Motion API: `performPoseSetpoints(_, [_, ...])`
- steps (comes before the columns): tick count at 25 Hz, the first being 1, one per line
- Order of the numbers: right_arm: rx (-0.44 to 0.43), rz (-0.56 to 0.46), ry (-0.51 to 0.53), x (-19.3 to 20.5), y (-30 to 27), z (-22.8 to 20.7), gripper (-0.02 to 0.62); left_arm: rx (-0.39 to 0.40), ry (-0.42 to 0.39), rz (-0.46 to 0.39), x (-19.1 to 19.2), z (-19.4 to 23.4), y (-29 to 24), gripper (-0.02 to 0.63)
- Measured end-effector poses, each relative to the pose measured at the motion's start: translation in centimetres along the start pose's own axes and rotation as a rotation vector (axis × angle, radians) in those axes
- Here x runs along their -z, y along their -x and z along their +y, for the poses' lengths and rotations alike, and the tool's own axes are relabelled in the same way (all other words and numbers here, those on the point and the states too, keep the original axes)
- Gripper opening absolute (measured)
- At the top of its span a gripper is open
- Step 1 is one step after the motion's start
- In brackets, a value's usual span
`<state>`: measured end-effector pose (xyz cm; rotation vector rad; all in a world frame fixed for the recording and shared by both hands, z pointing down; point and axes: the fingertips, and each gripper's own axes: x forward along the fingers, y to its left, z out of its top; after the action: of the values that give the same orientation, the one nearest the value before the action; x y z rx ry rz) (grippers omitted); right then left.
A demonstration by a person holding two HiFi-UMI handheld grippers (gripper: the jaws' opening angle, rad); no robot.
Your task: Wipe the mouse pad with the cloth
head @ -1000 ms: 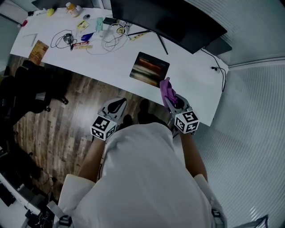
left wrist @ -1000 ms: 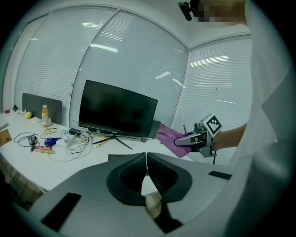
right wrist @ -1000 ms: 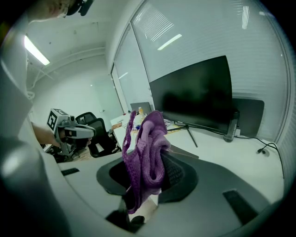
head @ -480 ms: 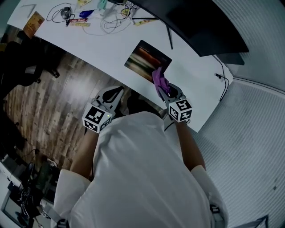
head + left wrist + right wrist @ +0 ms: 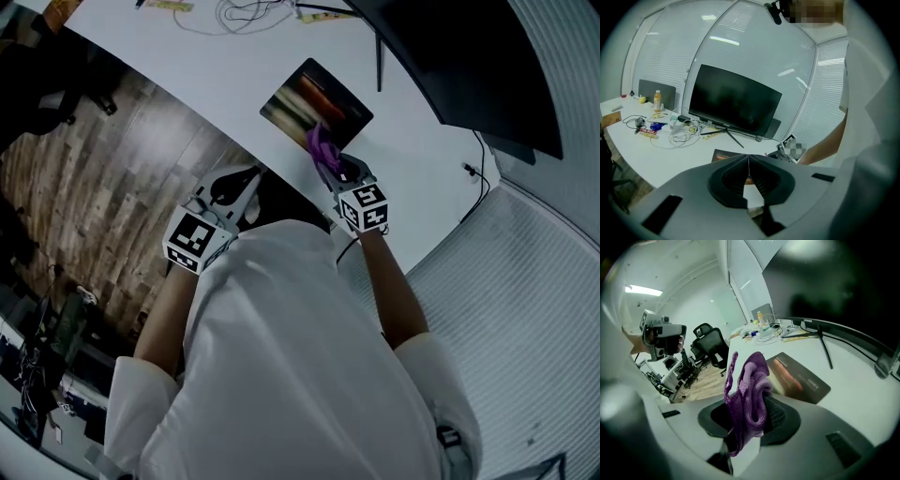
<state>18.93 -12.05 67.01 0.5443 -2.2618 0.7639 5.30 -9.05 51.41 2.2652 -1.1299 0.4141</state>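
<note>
A dark mouse pad (image 5: 317, 106) with an orange streak print lies near the front edge of the white desk (image 5: 206, 75); it also shows in the right gripper view (image 5: 799, 377) and in the left gripper view (image 5: 723, 154). My right gripper (image 5: 328, 161) is shut on a purple cloth (image 5: 322, 150), bunched between its jaws (image 5: 749, 401), at the near corner of the pad. My left gripper (image 5: 246, 178) is shut and empty, held off the desk's front edge over the wooden floor.
A large black monitor (image 5: 469, 56) on a thin stand (image 5: 379, 52) rises behind the pad. Cables and small items (image 5: 670, 129) lie on the desk's left part. A black office chair (image 5: 710, 345) stands on the floor to the left.
The head view has swung and closed in on the desk. My right gripper with the cloth has come up to the mouse pad's near corner. The left gripper stays beside the desk edge.
</note>
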Motion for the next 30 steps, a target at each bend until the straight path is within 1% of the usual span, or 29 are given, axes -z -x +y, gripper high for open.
performPoseSetpoints(5, [-0.050,0.066,0.012,1.8,-2.7,-0.5,0.137,-0.023,0.033,0.014,0.5,0.5,-0.9,0.020])
performPoseSetpoints(15, [-0.092,0.123,0.056,3.2,-5.1,-2.4,0.137,-0.059,0.078,0.042,1.9,0.6,-1.5,0.020])
performPoseSetpoints(20, [-0.092,0.139,0.080,2.6,-5.1,-4.4,0.138,-0.058,0.089,0.048,2.2,0.4,-1.5,0.020])
performPoseSetpoints(23, [-0.098,0.148,0.087,2.1,-5.0,-5.7,0.138,-0.068,0.101,0.073,2.7,0.8,-1.3,0.020])
performPoseSetpoints(26, [-0.102,0.155,0.103,1.6,-5.0,-6.9,0.138,-0.074,0.102,0.049,2.5,1.3,-1.4,0.020])
performPoseSetpoints(30, [-0.092,0.153,0.115,0.9,-4.7,-8.7,0.138,-0.077,0.108,0.051,2.7,1.3,-1.7,0.020])
